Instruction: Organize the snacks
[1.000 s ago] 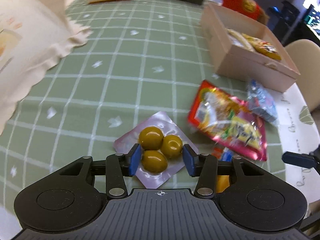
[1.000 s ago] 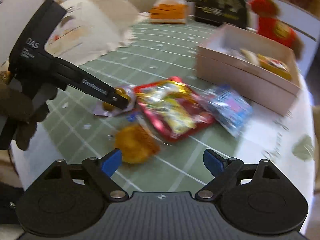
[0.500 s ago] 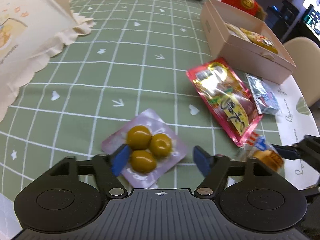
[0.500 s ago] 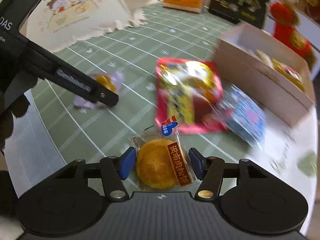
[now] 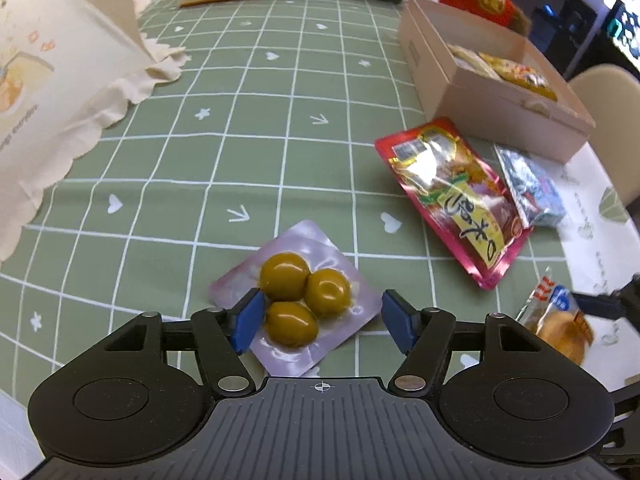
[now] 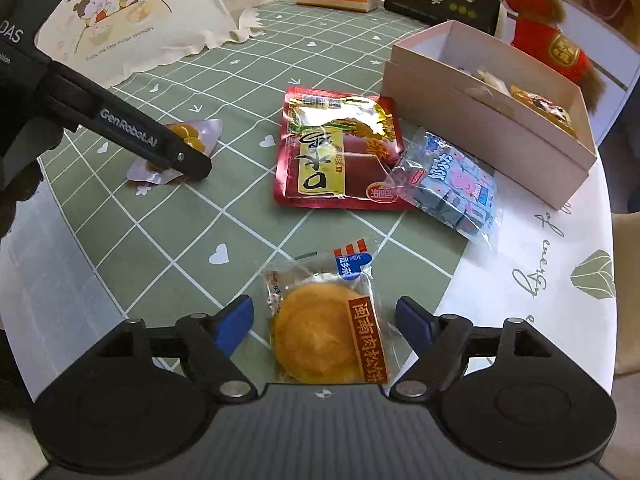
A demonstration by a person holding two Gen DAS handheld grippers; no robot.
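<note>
Four snack packs lie on the table [image 6: 132, 240]. Nearest is one round yellow cake pack [image 6: 326, 328]. The right claw [image 6: 324, 320] sits low over it, spread wide, with one blue finger on each side and neither one touching it. It holds nothing.

Past the cake lies one big red pack [image 6: 334, 148], with one blue pack [image 6: 452, 184] just beside it, its edge on the red pack's corner. Off to the cake's other side lies one clear pack with three green balls [image 5: 304, 300]. The left claw [image 5: 322, 316] is low around it, wide open and empty; whether its finger touches the pack, I cannot tell.

Farthest from the cake stands one open box [image 6: 480, 108] with snacks inside, behind the red and blue packs.
</note>
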